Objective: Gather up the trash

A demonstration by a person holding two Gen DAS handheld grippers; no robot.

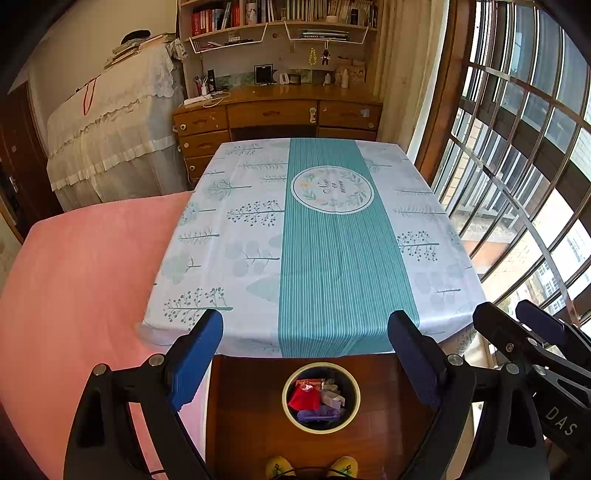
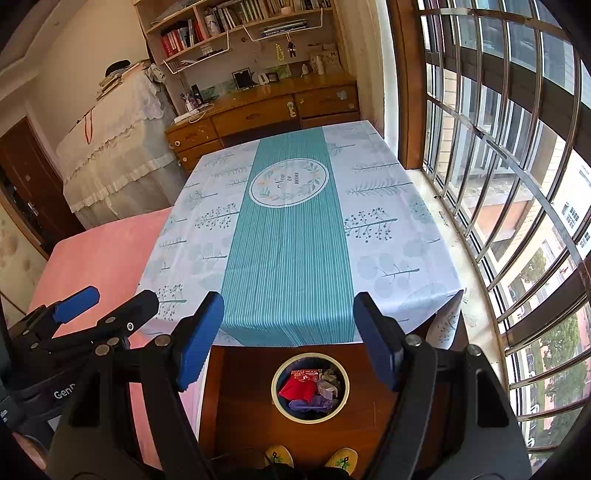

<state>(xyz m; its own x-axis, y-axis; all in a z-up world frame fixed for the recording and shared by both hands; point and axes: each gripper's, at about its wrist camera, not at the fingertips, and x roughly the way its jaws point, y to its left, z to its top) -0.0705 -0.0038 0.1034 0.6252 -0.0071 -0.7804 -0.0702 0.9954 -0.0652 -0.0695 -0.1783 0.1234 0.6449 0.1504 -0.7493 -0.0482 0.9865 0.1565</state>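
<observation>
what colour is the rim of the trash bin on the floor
Pale yellow-cream rim on the trash bin, dark inside; clearest in the left wrist view.

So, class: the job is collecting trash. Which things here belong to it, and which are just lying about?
Job: bin; trash inside it; left gripper and right gripper, both open.

Lying about: tablecloth; desk; bookshelf; pink bed.
</observation>
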